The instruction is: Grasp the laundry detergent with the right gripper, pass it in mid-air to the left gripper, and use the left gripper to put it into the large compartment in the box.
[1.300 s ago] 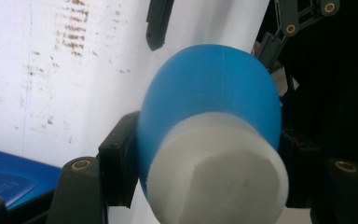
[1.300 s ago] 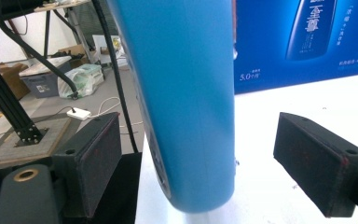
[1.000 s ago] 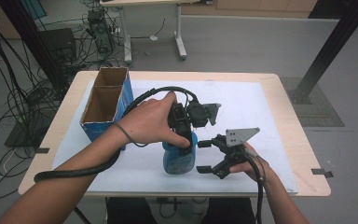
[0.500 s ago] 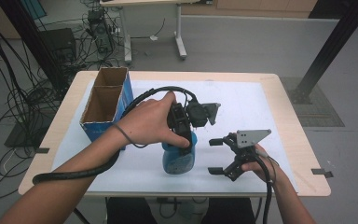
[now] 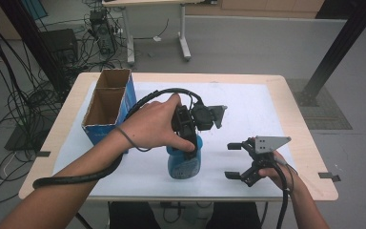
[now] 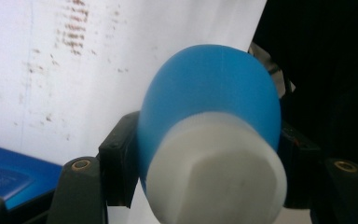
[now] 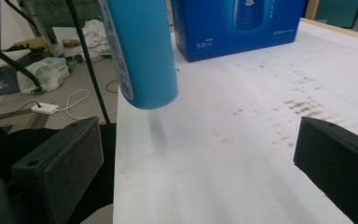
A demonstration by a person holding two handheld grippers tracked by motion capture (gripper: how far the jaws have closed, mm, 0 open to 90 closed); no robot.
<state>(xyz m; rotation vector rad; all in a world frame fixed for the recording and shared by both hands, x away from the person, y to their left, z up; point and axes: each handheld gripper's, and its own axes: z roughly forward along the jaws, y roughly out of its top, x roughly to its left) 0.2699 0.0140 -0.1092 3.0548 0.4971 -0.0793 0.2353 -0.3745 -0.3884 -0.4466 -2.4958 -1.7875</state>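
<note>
Left gripper (image 5: 187, 143) clamped on blue plastic bottle with white cap (image 6: 209, 135), held upright just off white paper-covered table (image 5: 248, 105), near the front edge. Right gripper (image 5: 236, 160) spread wide, empty, low over the table, right of the bottle. Open blue cardboard box (image 5: 107, 107) far left.

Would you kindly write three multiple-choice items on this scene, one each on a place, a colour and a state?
1. Where does the open cardboard box stand?
A. table's far left
B. table's near right
C. on the floor

2. What colour is the bottle's cap?
A. red
B. white
C. black

3. How is the right gripper?
A. shut on the bottle
B. shut on the box
C. open, holding nothing

Answers:
1 A, high view shows it there.
2 B, seen between the left gripper's jaws.
3 C, its jaws stand wide apart over the white sheet.
</note>
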